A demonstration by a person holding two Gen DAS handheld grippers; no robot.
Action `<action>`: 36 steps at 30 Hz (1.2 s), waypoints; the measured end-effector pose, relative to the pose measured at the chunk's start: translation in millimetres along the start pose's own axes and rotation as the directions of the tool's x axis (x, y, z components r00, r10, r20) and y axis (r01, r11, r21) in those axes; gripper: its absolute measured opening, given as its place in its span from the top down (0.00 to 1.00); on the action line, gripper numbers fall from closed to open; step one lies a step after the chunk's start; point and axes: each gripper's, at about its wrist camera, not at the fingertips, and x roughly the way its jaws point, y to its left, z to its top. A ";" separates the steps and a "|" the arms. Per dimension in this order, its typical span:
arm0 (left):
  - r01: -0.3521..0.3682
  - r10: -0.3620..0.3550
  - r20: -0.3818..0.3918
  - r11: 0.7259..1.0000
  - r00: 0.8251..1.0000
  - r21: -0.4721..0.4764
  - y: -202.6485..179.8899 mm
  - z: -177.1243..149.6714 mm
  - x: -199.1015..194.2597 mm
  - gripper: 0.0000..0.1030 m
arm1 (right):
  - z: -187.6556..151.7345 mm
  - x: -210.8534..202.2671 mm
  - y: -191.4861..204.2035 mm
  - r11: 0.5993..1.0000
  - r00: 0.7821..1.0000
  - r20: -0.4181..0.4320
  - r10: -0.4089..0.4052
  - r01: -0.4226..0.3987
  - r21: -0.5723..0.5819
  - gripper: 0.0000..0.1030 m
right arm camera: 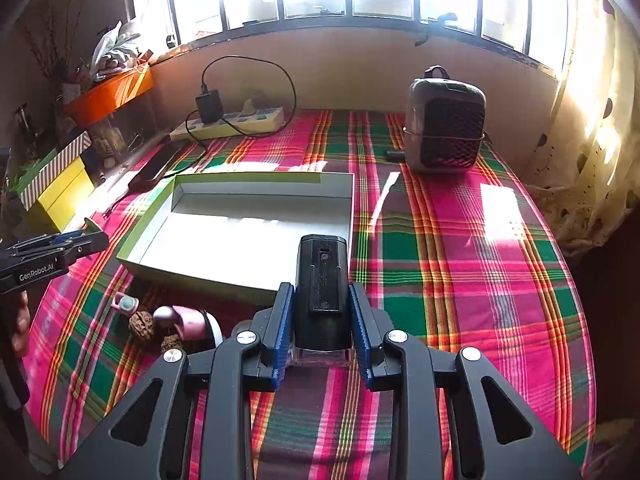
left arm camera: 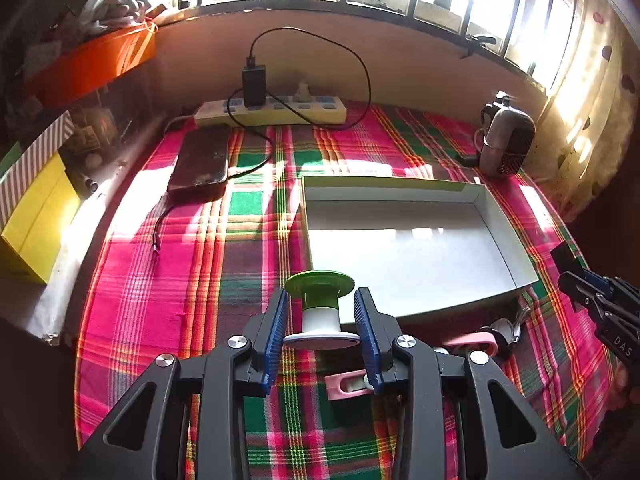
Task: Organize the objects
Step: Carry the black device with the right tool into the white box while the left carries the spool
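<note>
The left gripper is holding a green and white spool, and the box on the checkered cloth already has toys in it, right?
Not quite. The left gripper does hold the green and white spool, but the box on the checkered cloth has nothing in it. Both wrist views show its bare white floor.

power strip (left arm camera: 272, 111) at wall | phone (left arm camera: 200, 162) beside it | fan (right arm camera: 445, 120) far right

Two matching black handheld grippers with blue pads

Each gripper, left (left arm camera: 320, 336) and right (right arm camera: 322, 328), had black angular link arms with triangular cut-outs, silver round screws at the joints, and ribbed blue fingers (left arm camera: 276, 340). White "GenRobot.AI" lettering ran along the left gripper's side, "DAS" along the right's.
</note>
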 end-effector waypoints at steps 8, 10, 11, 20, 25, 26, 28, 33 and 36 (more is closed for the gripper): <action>0.020 -0.020 0.006 0.999 1.000 0.032 -15.9 26.8 20.4 0.69 | 32.2 24.9 9.8 1.000 1.000 -0.008 0.005 -0.005 -0.024 0.72; 0.028 -0.028 -0.007 0.999 1.000 0.035 -17.6 32.9 30.2 0.69 | 37.5 33.9 10.4 1.000 1.000 -0.013 0.002 -0.002 -0.022 0.72; 0.025 -0.025 -0.016 0.999 1.000 0.030 -17.6 35.6 35.8 0.69 | 40.1 38.2 10.0 1.000 1.000 -0.015 0.006 -0.006 -0.019 0.72; 0.029 -0.026 -0.065 0.999 0.998 0.040 -27.3 53.5 81.7 0.69 | 53.9 86.0 11.1 1.000 0.998 -0.060 0.013 -0.014 -0.010 0.72; 0.040 -0.036 -0.098 0.998 0.995 0.041 -30.0 57.1 101.6 0.69 | 56.7 108.8 11.3 1.000 0.996 -0.091 0.004 -0.005 -0.015 0.72; 0.037 -0.033 -0.100 0.998 0.994 0.040 -30.4 57.2 104.1 0.69 | 56.9 112.6 11.6 1.000 0.995 -0.096 0.002 -0.004 -0.016 0.72; 0.032 -0.027 -0.102 0.998 0.994 0.050 -31.9 57.1 108.1 0.69 | 57.6 119.4 11.8 1.000 0.994 -0.107 0.000 -0.002 -0.017 0.72; 0.020 -0.015 -0.103 0.998 0.995 0.052 -31.2 57.9 115.8 0.69 | 59.7 129.3 12.3 1.000 0.993 -0.118 -0.007 0.004 -0.022 0.72; 0.019 -0.013 -0.105 0.998 0.994 0.054 -31.4 58.7 116.9 0.69 | 59.6 132.7 14.0 1.000 0.992 -0.122 -0.011 0.007 -0.029 0.72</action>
